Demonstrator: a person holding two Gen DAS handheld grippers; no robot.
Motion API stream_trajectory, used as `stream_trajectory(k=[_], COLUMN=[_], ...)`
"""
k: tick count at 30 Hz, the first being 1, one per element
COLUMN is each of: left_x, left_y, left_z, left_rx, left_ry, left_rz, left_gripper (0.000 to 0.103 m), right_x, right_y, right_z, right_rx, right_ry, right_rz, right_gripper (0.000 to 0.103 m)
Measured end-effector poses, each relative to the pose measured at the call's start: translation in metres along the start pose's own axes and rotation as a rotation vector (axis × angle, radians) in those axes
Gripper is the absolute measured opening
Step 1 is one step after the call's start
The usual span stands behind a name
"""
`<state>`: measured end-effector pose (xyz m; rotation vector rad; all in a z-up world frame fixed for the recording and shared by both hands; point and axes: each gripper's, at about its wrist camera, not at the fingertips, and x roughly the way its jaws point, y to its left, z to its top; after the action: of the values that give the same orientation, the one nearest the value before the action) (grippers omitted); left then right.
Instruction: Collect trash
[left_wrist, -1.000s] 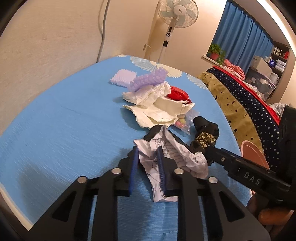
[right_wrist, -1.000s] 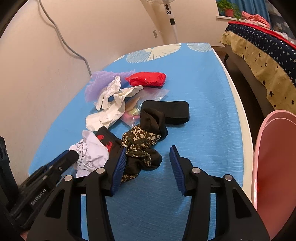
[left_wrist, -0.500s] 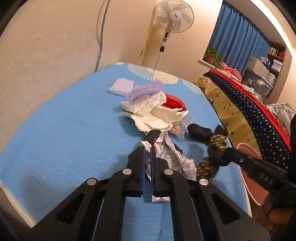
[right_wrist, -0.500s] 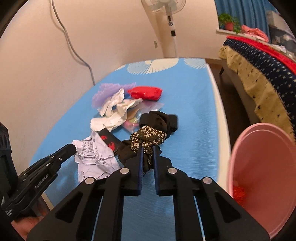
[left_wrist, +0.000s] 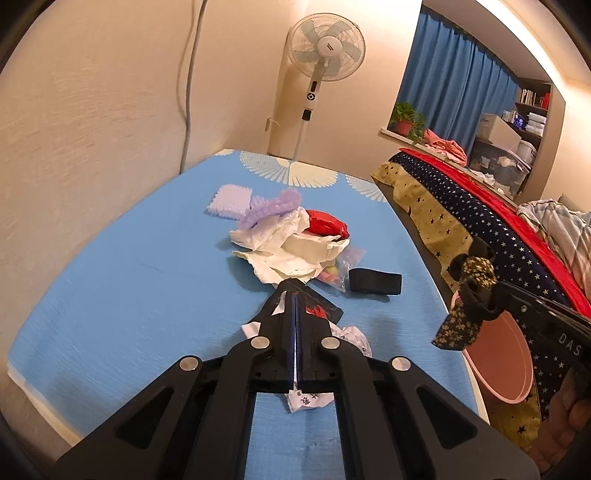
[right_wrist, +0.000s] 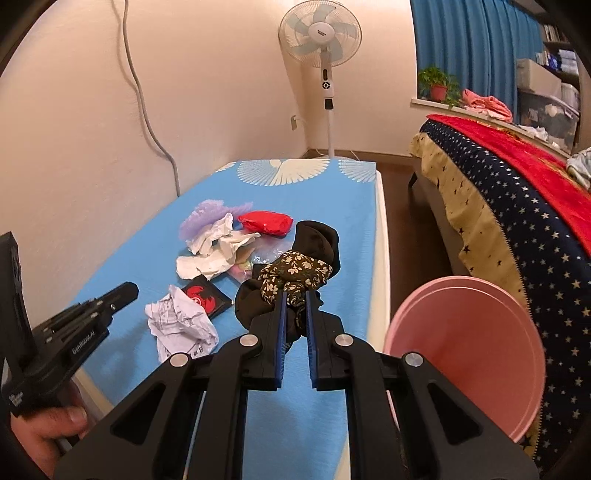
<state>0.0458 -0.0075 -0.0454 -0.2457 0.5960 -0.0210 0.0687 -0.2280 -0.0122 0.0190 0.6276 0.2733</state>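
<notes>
My right gripper (right_wrist: 294, 295) is clamped on the floral-and-black cloth bundle (right_wrist: 291, 275); its jaws have just been closing and the fabric is pinched between the blue pads, bunched up above the tips and dangling clear of the table. From my left camera that same bundle (left_wrist: 467, 295) hangs over the rim of the pink bin (left_wrist: 495, 354), which stands on the floor just beside the table's right edge.

My left gripper (left_wrist: 296, 295) has its jaws pressed together. A strip of the crumpled printed paper (right_wrist: 181, 325) runs along between the pads, and more of it pokes out on both sides and below them, so I've got the paper pinched. In the right view, though, the sheet looks to lie in a heap on the blue tablecloth (left_wrist: 147, 277) near the tips, so I can't tell whether it's off the surface.

Just past the paper lies a flat black packet with a red emblem (right_wrist: 205, 299). Beyond that, a black band (left_wrist: 375, 282) lies flat and alone, a clear bag with colourful bits (left_wrist: 340, 267) beside it. Further out sits the main heap: white crumpled paper (left_wrist: 291, 247), a red wrapper (left_wrist: 327, 223), purple foam netting (left_wrist: 271, 205) and a pale ridged pad (left_wrist: 231, 201).

A standing fan (right_wrist: 319, 33) stands beyond the far end; the starred bedspread (right_wrist: 517, 221) lies to the right.
</notes>
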Motion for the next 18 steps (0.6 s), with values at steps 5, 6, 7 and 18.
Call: stream_trajectory(k=[5,6,7,18], left_x=[0.012,0.015,0.018,0.049], left_y=[0.017,0.02,0.023,0.032], left_z=[-0.009,-0.013,-0.015,-0.027], left_rx=[-0.094,-0.111,-0.129,-0.228], left_ry=[0.078,0.09,0.1,0.169], left_rz=[0.005,0.018,0.02,-0.025], left_gripper=[0.013,0.022,0.04,0.046], right_x=[-0.012,-0.013,-0.014,-0.011], right_y=[-0.009,-0.01,-0.012,-0.021], right_z=[-0.003,-0.004,-0.004,-0.01], right_rx=[0.027,0.031,0.038,0.061], right_ry=[-0.005,-0.004,-0.002,0.015], right_rz=[-0.011,-0.014,-0.015,-0.018], right_gripper=[0.01,0.01,0.01,0.011])
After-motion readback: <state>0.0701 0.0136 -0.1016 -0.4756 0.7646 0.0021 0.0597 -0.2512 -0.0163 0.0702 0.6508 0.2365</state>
